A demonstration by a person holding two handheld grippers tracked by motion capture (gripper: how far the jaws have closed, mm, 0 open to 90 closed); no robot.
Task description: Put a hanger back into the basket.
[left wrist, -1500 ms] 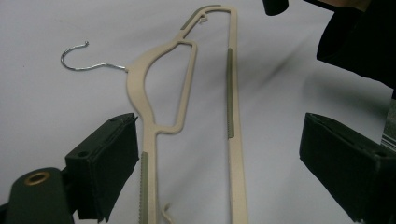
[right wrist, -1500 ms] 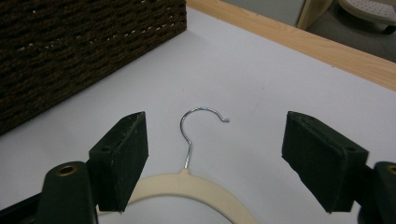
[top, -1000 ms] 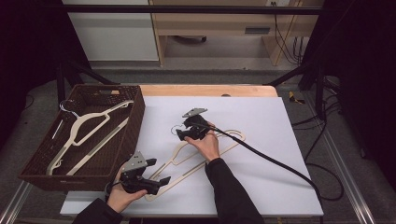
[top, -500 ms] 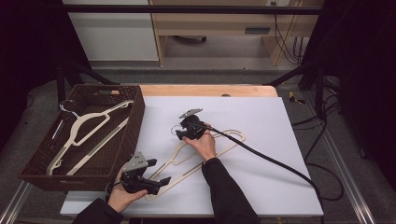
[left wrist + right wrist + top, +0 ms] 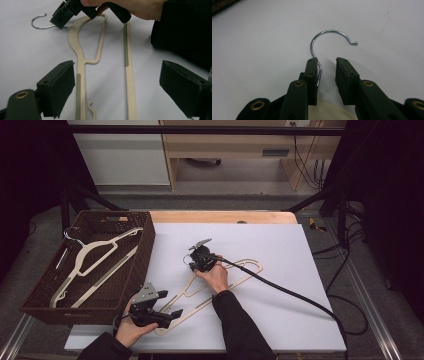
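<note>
Lowered and closing, the right gripper (image 5: 325, 62) straddles the hanger's (image 5: 220, 287) hook (image 5: 329, 37), a gap remaining; left gripper (image 5: 117, 85) gapes wide, empty, near the table (image 5: 300, 250) edge.

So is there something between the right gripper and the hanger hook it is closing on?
Nothing visible: the metal hook stem already stands between the right gripper jaws, against one pad, and the jaws have just been closing.

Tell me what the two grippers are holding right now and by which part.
Nothing is clamped yet. The right gripper has been closing around the hanger at its hook stem, a gap remaining. The left gripper straddles the hanger's bars, open.
</note>
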